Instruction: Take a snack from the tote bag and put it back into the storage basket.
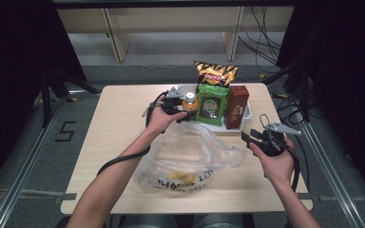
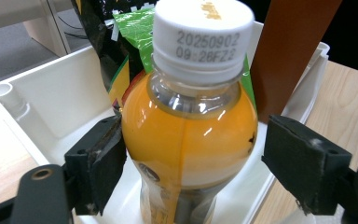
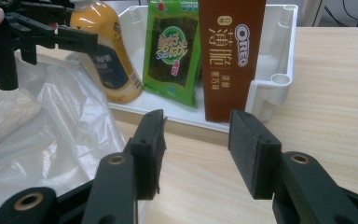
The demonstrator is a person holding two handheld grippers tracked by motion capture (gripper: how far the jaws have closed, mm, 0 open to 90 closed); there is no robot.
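An orange-juice bottle [image 1: 190,102] with a white cap stands upright at the left end of a white tray [image 1: 236,128]. My left gripper [image 1: 187,111] is open with the bottle [image 2: 191,126] between its jaws: one pad lies against the bottle's side and the other stands apart from it. A green snack pack [image 1: 212,104] and a brown Oreo box [image 1: 236,107] stand beside the bottle in the tray. My right gripper [image 1: 253,137] is open and holds nothing, low over the table right of a clear plastic bag [image 1: 190,156]. From the right gripper view its jaws [image 3: 196,149] face the Oreo box [image 3: 230,56].
A black and yellow chips bag [image 1: 215,73] leans at the back of the tray. The crumpled plastic bag holds a few items and covers the table's middle front. Bare wood lies to the left and at the far right. Cables trail from both grippers.
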